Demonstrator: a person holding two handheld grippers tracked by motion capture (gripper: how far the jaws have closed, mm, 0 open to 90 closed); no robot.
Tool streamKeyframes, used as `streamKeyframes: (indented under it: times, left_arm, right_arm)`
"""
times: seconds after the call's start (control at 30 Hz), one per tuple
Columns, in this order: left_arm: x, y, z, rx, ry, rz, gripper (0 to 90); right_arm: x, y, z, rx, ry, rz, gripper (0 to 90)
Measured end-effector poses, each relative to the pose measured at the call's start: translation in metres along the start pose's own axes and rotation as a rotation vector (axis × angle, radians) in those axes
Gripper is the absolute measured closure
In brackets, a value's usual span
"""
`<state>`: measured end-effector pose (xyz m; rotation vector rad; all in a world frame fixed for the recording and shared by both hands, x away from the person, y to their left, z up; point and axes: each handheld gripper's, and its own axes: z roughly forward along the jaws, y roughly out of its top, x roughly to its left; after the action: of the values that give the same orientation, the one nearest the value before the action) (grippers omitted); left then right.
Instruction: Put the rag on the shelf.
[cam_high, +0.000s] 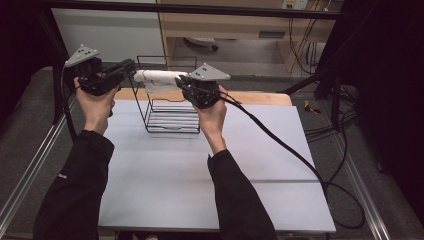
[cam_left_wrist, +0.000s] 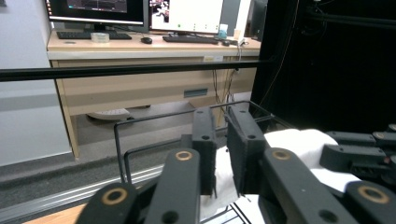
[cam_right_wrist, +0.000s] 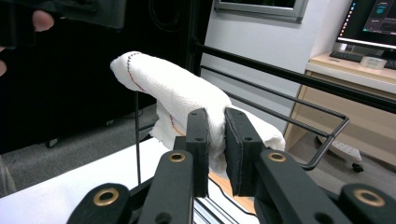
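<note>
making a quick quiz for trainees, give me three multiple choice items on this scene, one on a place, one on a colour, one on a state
1. Where is the towel?
A. flat on the table
B. held in the air above the wire rack
C. on the floor

2. What colour is the towel?
A. white
B. blue
C. green

3. How do the right tongs stand?
A. wide open, away from the towel
B. lying on the table
C. shut on the towel

Answers:
1. B: the high view shows the towel stretched between the left tongs and the right tongs, up over the rack that stands on the table.
2. A: it is white in all three views, with a thin stitched line near one end.
3. C: in the right gripper view both jaws press into the cloth.
</note>
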<state>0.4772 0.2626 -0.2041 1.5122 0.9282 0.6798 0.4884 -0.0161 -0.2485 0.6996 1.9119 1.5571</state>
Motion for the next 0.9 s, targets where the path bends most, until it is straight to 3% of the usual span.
streamKeyframes:
  times: [0.33,0.63,0.9]
  left_arm:
    - [-0.011,-0.003,0.023,0.066,-0.027,0.007,84.7]
    - [-0.011,-0.024,0.024,0.133,-0.063,0.0,86.6]
    - [-0.01,-0.037,0.028,0.162,-0.051,0.006,87.7]
  right_arm:
    - [-0.001,-0.005,-0.005,-0.004,0.013,0.016,80.7]
    - [-0.001,-0.009,-0.006,0.016,0.015,0.004,79.8]
    - [0.0,-0.008,-0.006,0.016,0.04,0.019,72.2]
